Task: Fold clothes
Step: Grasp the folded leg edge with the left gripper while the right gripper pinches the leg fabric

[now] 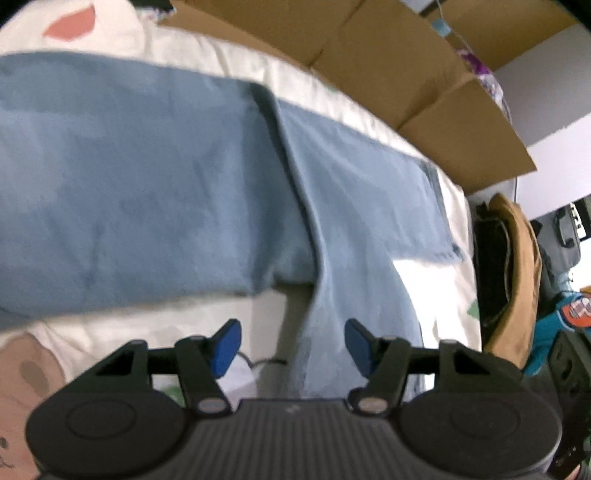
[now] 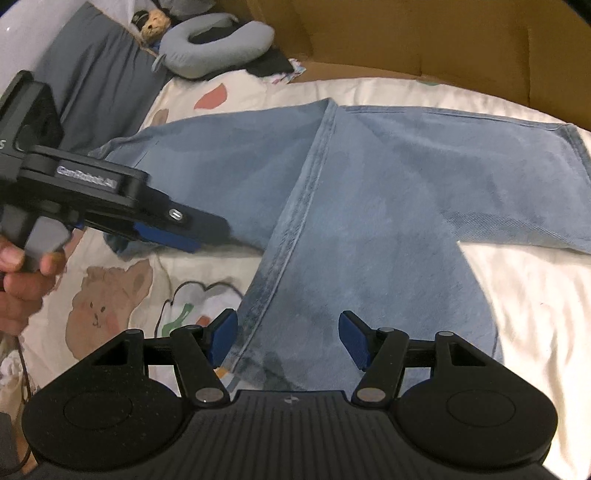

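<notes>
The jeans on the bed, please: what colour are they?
Light blue denim jeans, clearest in the right wrist view.

One pair of blue jeans (image 2: 369, 206) lies on one cream bedsheet (image 2: 517, 295) printed with cartoon animals. Two grippers show: the left gripper (image 1: 291, 345) and the right gripper (image 2: 288, 339), each with two blue fingertips. There is one grey neck pillow (image 2: 218, 44), one small stuffed toy (image 2: 153, 22), one grey pillow (image 2: 92, 85), and one brown bag (image 1: 517, 266).
</notes>
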`<action>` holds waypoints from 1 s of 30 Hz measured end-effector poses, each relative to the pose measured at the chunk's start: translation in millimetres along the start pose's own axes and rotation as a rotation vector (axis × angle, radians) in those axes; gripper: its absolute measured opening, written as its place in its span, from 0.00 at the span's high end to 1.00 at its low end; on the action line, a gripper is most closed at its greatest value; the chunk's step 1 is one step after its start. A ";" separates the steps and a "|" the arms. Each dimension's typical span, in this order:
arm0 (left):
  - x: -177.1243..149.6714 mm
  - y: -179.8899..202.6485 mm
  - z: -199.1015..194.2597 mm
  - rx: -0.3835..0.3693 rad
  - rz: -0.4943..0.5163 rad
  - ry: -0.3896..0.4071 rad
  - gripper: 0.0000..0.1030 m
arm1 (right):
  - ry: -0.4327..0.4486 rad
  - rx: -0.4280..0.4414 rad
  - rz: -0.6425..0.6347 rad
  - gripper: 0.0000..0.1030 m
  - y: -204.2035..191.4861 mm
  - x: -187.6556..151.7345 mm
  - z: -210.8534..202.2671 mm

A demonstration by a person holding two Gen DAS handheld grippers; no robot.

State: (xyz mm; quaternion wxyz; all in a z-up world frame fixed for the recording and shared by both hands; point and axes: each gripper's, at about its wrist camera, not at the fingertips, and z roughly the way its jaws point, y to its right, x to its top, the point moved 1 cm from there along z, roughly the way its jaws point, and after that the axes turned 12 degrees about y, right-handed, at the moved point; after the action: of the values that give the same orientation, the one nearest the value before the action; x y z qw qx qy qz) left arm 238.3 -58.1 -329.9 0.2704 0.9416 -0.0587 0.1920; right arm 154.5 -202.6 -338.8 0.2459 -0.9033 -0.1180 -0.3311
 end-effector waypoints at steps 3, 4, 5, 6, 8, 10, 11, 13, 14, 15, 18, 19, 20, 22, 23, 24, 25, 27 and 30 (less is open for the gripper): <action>-9.8 -3.8 10.9 -0.009 -0.022 -0.044 0.40 | -0.021 0.003 -0.030 0.35 -6.3 -5.9 4.4; -13.0 -5.6 13.9 -0.016 -0.029 -0.055 0.43 | -0.028 0.006 -0.035 0.35 -8.0 -7.9 5.7; -16.2 -7.1 16.9 -0.022 -0.035 -0.066 0.46 | -0.034 0.009 -0.039 0.35 -9.6 -10.0 6.8; -18.2 -7.6 21.1 -0.027 -0.040 -0.075 0.47 | -0.040 0.013 -0.043 0.35 -11.2 -12.2 7.8; -20.5 -10.1 28.1 -0.034 -0.055 -0.087 0.54 | -0.049 0.019 -0.058 0.35 -14.8 -15.9 9.5; -23.7 -11.3 33.6 -0.043 -0.071 -0.097 0.62 | -0.057 0.025 -0.070 0.35 -17.8 -19.2 10.8; -25.4 -11.8 36.2 -0.049 -0.079 -0.104 0.68 | -0.060 0.026 -0.070 0.35 -18.5 -20.5 11.1; -28.9 -13.2 40.6 -0.063 -0.102 -0.122 0.74 | -0.061 0.024 -0.069 0.35 -19.2 -22.2 11.1; -30.6 -13.7 41.3 -0.067 -0.109 -0.130 0.78 | -0.059 0.022 -0.068 0.35 -19.8 -22.8 11.1; -32.1 -14.0 41.4 -0.067 -0.111 -0.136 0.81 | -0.057 0.020 -0.068 0.35 -20.5 -23.4 11.0; -30.8 -13.0 38.6 -0.085 -0.119 -0.136 0.93 | -0.055 0.027 -0.078 0.35 -24.6 -25.1 11.4; -29.3 -12.1 36.9 -0.102 -0.127 -0.132 0.93 | -0.055 0.030 -0.087 0.35 -26.6 -25.7 11.4; -27.7 -11.0 35.0 -0.123 -0.136 -0.126 0.95 | -0.054 0.035 -0.098 0.35 -28.7 -26.0 11.1; -24.3 -5.9 32.6 -0.160 -0.135 -0.113 0.95 | -0.045 0.047 -0.118 0.35 -33.9 -25.2 9.9; -22.7 -3.0 32.0 -0.175 -0.134 -0.110 0.95 | -0.037 0.042 -0.127 0.35 -35.9 -24.7 9.2; -21.2 -0.1 31.5 -0.189 -0.135 -0.108 0.95 | -0.030 0.030 -0.139 0.35 -37.5 -24.3 8.6; -20.3 2.2 31.2 -0.199 -0.136 -0.105 0.95 | -0.023 0.017 -0.152 0.35 -39.1 -24.0 8.2; -19.1 5.8 30.6 -0.215 -0.140 -0.099 0.95 | -0.011 0.006 -0.158 0.35 -40.2 -23.4 7.1; -17.3 9.4 29.3 -0.230 -0.147 -0.091 0.95 | 0.013 -0.016 -0.159 0.35 -40.1 -21.3 4.8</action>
State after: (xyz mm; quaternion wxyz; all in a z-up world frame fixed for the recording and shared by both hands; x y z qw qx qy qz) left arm 230.0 -81.6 -354.9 0.3868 0.9139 -0.0234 0.1208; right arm 126.0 -167.0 -341.2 0.2123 -0.8908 -0.1849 -0.3566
